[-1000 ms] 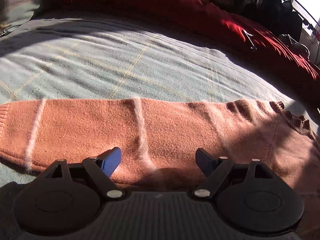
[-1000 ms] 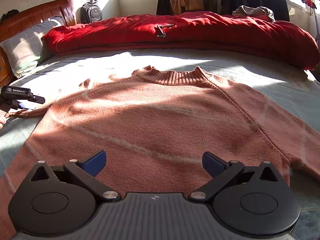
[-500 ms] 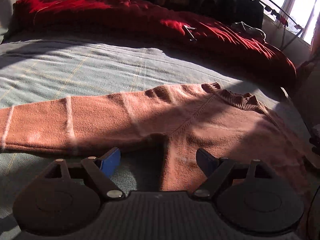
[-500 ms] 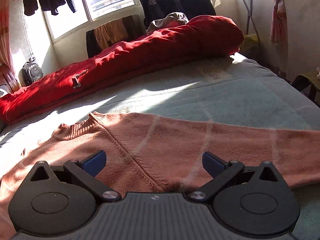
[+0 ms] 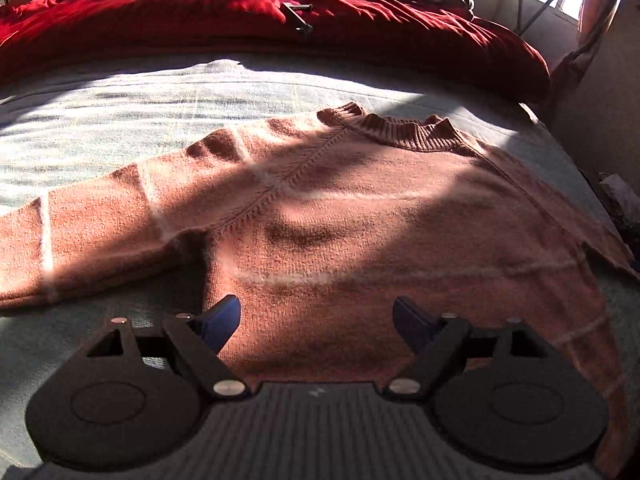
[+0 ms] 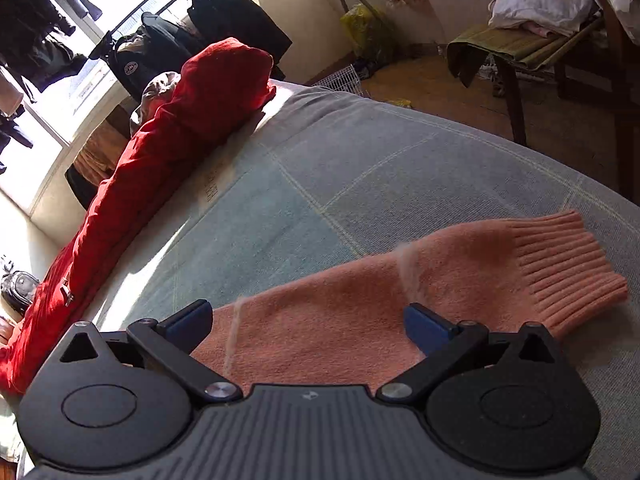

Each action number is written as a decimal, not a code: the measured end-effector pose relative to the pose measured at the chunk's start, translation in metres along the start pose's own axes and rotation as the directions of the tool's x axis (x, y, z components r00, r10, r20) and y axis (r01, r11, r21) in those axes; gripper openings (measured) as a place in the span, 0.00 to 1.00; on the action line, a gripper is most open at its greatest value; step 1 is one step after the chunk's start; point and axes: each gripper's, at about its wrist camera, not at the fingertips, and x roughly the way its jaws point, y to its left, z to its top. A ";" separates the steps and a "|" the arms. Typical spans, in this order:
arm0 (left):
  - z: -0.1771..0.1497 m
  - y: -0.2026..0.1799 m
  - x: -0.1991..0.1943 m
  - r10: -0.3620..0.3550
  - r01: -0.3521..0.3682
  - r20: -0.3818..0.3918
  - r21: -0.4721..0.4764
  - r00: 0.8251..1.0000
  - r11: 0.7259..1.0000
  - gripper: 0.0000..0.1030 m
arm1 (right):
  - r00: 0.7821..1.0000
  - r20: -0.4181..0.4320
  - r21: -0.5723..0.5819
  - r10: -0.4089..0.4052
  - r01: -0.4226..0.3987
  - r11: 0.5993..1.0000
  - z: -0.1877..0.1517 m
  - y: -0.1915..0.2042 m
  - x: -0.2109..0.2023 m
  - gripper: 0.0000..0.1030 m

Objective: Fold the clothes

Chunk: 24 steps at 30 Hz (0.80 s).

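The bed (image 5: 120,120), under a pale blue-grey cover, fills both views, with a red quilt (image 5: 240,4) heaped along its far edge. On the cover the sweater (image 5: 360,208) lies spread flat, front up, neck band toward the far side, body in the middle and a sleeve (image 5: 80,240) stretched out to the left; no part of it is turned over onto another. In the right wrist view the other sleeve (image 6: 400,300) lies straight along the cover, its ribbed cuff (image 6: 568,272) at the far right end near the bed's edge. The left gripper (image 5: 316,316) hangs low over the near part of the body, jaws wide apart, nothing between them. The right gripper (image 6: 308,320) hangs over the sleeve short of the cuff, jaws likewise wide and empty, one finger on each side of the sleeve's width. As things lie, the sweater is laid out and smooth but shows no fold at all: both sleeves are out, the hem is not brought up. By my judgement all the folding is left to do, sleeves and body alike, and the right gripper's place suggests a sleeve is the part in hand.
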 end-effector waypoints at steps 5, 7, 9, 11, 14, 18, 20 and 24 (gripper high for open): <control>0.003 0.005 0.000 0.017 -0.018 -0.006 -0.024 1.000 1.000 0.81 | 0.990 0.032 0.045 -0.137 0.136 0.990 0.018 -0.030 -0.011 1.00; 0.004 0.004 -0.001 0.008 -0.008 -0.013 -0.031 1.000 1.000 0.81 | 0.992 0.004 0.029 -0.126 0.126 0.992 0.022 -0.025 -0.007 1.00; 0.006 0.002 -0.001 -0.010 0.010 -0.024 -0.035 1.000 0.999 0.81 | 0.996 -0.056 -0.012 -0.075 0.075 0.997 0.025 -0.009 0.001 1.00; 0.006 -0.002 -0.001 -0.043 0.042 -0.035 -0.033 0.998 0.999 0.81 | 0.993 -0.118 -0.050 -0.026 0.021 0.999 0.028 0.006 0.009 1.00; 0.004 -0.006 0.001 -0.055 0.053 -0.043 -0.041 0.998 0.998 0.81 | 0.962 -0.272 -0.101 0.038 -0.068 0.993 0.031 0.033 0.030 1.00; -0.001 -0.008 0.006 -0.095 0.090 -0.088 -0.059 0.992 0.994 0.81 | 0.923 -0.383 -0.162 -0.013 -0.053 0.985 0.033 0.049 0.055 1.00; -0.002 -0.011 0.005 -0.103 0.098 -0.096 -0.051 0.990 0.994 0.81 | 0.923 -0.384 -0.144 -0.024 -0.034 0.989 0.039 0.043 0.053 1.00; -0.003 -0.015 0.003 -0.143 0.140 -0.115 -0.035 0.983 0.990 0.81 | 0.927 -0.372 -0.135 -0.049 -0.002 0.991 0.045 0.032 0.046 1.00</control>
